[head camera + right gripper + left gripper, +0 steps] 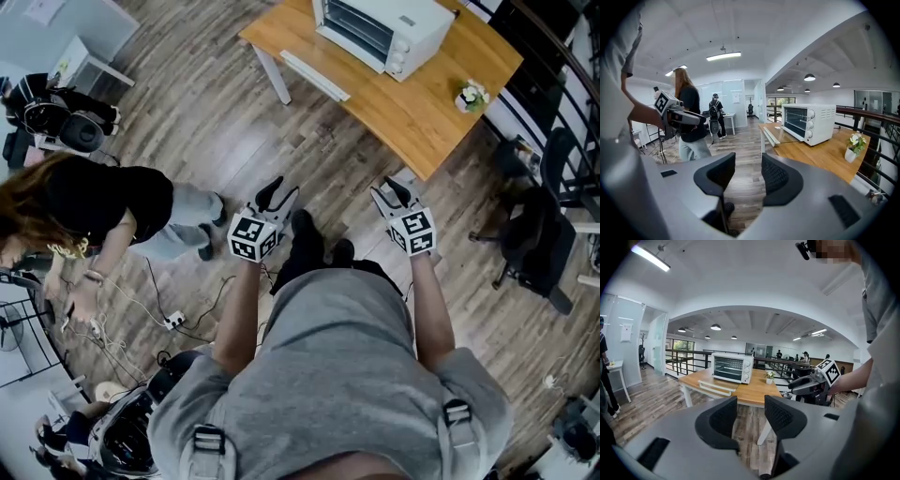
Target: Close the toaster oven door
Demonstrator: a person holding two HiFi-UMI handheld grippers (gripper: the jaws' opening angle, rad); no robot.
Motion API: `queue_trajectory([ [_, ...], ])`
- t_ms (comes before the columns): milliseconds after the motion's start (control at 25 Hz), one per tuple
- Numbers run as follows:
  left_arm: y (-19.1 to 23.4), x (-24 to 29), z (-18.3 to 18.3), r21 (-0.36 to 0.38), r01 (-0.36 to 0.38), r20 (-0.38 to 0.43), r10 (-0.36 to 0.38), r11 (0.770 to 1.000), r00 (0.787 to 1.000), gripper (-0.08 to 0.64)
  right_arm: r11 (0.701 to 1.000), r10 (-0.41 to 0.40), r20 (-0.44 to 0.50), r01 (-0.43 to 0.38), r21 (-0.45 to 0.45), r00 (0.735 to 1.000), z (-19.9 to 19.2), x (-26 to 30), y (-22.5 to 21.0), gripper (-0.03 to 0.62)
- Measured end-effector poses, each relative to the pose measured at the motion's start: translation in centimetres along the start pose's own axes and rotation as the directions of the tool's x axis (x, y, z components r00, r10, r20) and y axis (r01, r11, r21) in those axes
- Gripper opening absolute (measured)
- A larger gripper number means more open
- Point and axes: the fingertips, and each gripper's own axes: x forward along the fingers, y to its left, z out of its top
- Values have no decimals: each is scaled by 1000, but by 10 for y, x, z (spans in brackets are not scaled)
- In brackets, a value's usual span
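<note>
Left gripper [751, 416]: jaws noted standing apart, with nothing between them but floor and the distant table. Right gripper [748, 173]: jaws likewise apart and empty. In the head view both are held out in front of the body at about waist height, side by side and angled slightly downward.

Toaster oven [380, 28]: white, placed on the wooden table [422, 103], well apart from both grippers. Its door [314, 75] is seen let down to about level in front of the oven, reaching toward the table's near edge. A small flower pot [472, 97] is noted on the same table, to the side of the oven and clear of the door.

Step in hand, as judged: the approach. No contact with the door has been made, and the closing itself is not yet begun. For the next move the gap to the table would have to be crossed, one gripper brought under or against the door's free edge, and the door swung up until seated against the oven front. A grip is probably not needed; a push may suffice.

Not resolved: the oven's upper part is cut off by the head view's top edge. The door handle and hinge are too small to be made out in any view. A person in a black top [103, 202] stands to the left, away from the path.
</note>
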Motion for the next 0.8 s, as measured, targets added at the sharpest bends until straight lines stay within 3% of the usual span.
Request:
queue_trajectory([
  [200,4,2,2,-5,-6,3,6,1000,1000,219,1000,6,13,-6,2,1000,4,4,-3,222],
  [800,35,5,10,-48,-34,28,35,998,999,222,1000,-6,6,6,31,1000,8,18,-13,221],
])
